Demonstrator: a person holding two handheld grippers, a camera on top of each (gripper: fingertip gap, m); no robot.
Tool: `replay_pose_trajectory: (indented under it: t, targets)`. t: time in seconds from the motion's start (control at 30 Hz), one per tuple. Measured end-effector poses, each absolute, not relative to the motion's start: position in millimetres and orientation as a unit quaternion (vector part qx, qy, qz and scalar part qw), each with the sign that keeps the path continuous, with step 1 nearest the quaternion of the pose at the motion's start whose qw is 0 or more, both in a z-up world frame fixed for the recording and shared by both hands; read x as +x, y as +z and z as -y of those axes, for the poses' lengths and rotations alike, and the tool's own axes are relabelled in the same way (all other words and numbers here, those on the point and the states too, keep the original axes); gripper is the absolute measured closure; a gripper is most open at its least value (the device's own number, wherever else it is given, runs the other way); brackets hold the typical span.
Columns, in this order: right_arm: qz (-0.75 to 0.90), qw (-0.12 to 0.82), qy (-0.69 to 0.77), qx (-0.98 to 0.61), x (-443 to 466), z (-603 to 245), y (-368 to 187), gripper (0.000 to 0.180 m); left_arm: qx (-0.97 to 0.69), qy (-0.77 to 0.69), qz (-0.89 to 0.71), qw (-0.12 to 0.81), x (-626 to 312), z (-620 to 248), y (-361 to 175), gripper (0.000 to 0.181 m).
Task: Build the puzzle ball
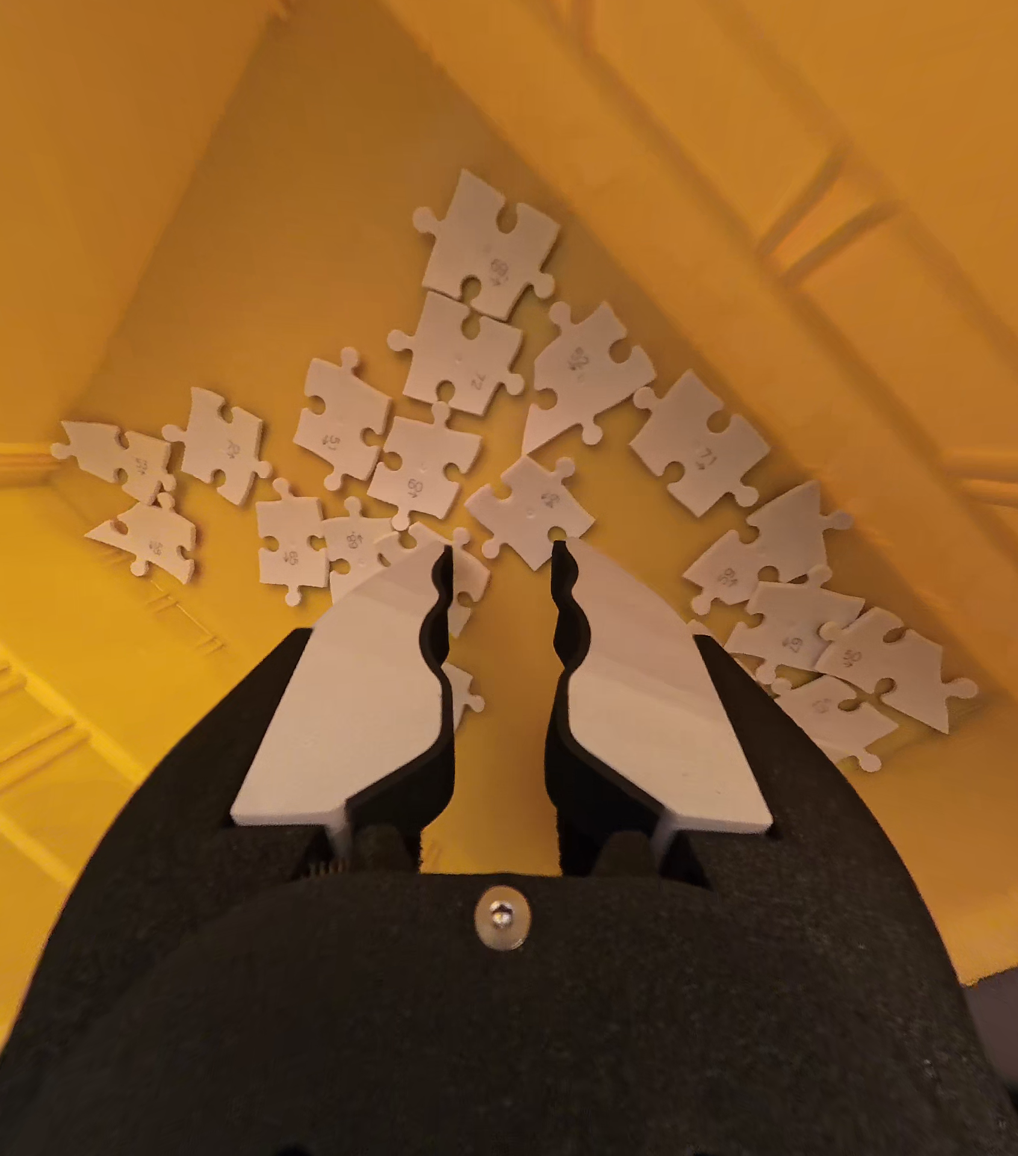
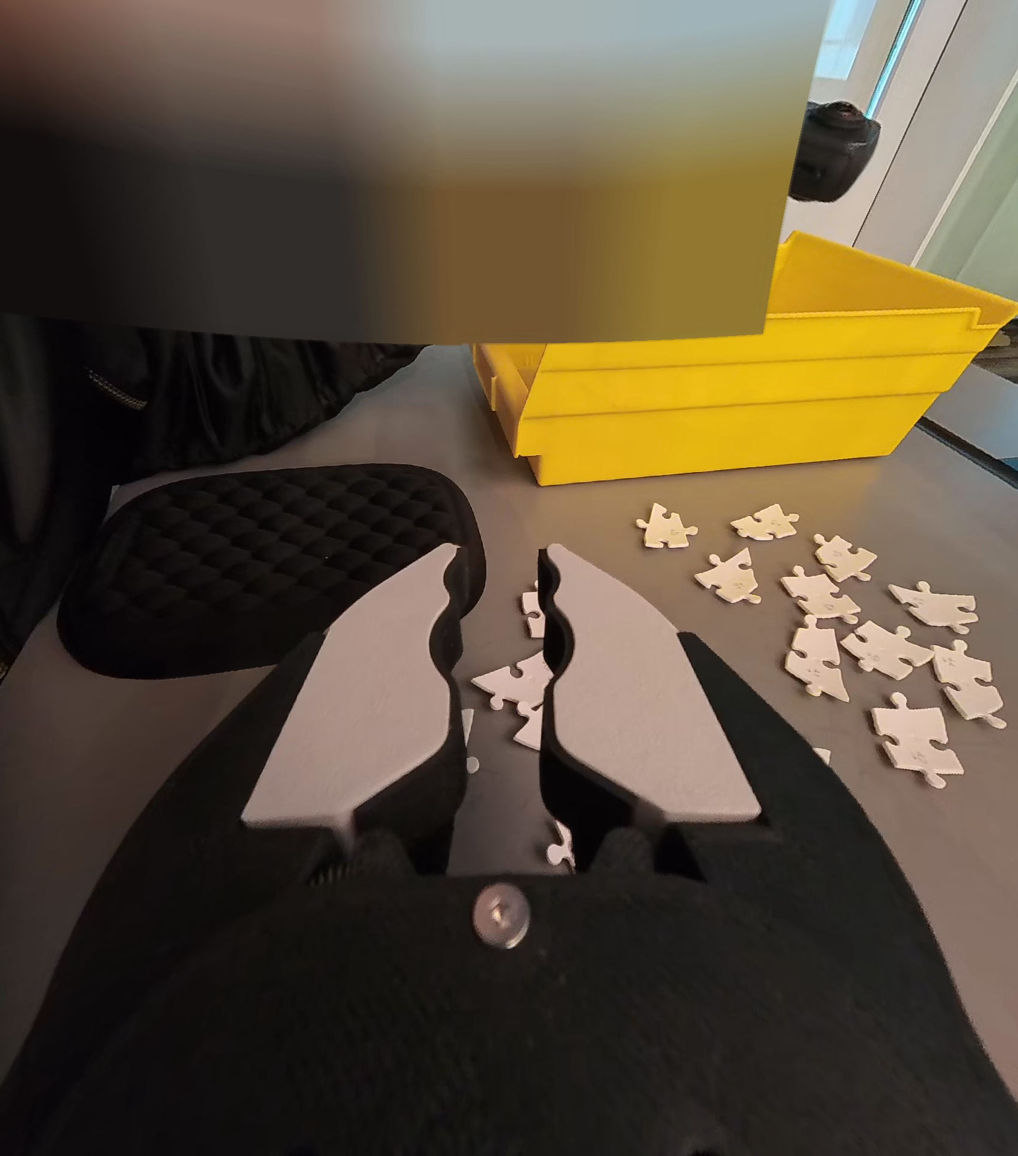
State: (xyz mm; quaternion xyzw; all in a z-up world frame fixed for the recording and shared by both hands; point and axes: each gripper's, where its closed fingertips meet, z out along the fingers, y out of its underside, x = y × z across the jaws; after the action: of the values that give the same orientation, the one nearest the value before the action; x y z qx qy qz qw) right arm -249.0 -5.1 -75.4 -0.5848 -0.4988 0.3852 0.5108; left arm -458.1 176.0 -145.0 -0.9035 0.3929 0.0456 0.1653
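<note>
My left gripper [image 1: 501,545] is inside the yellow bin [image 1: 744,187], fingers [image 1: 368,675] parted by a narrow gap, holding nothing, tips just above the bin floor. White puzzle pieces [image 1: 431,466] lie scattered there, blank side up, several overlapping; one piece [image 1: 531,510] sits right at my right fingertip. My right gripper [image 2: 500,549] hovers over the grey bench [image 2: 869,907], fingers likewise narrowly apart and empty. More loose pieces [image 2: 884,647] lie on the bench to its right, a few beneath the fingers. A black quilted pad [image 2: 256,563] lies to the left.
</note>
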Motion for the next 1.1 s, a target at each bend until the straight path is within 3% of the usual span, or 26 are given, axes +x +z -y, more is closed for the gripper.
replay_pose_trajectory:
  t: [0.23, 0.5, 0.73, 0.8, 1.1]
  targets:
    - [0.501, 0.507, 0.387, -0.585, -249.3, 6.0, -76.4, 0.157, -0.908, 0.027, -0.382, 0.169, -469.5, -160.8, -121.1, 0.147]
    - [0.504, 0.502, 0.389, -0.585, -250.1, 7.7, -77.7, 0.157, -0.926, 0.025, -0.372, 0.051, -489.9, -118.4, -131.5, 0.146]
    - [0.504, 0.502, 0.392, -0.584, -250.0, 8.4, -77.3, 0.157, -0.924, 0.048, -0.379, 0.011, -493.2, -113.5, -145.3, 0.133]
    - [0.505, 0.500, 0.392, -0.584, -250.2, 8.7, -77.7, 0.156, -0.924, 0.059, -0.377, 0.010, -494.7, -116.3, -148.0, 0.125]
    - [0.507, 0.497, 0.394, -0.584, -250.8, 9.8, -78.4, 0.156, -0.922, 0.072, -0.380, 0.017, -495.3, -120.7, -147.1, 0.121]
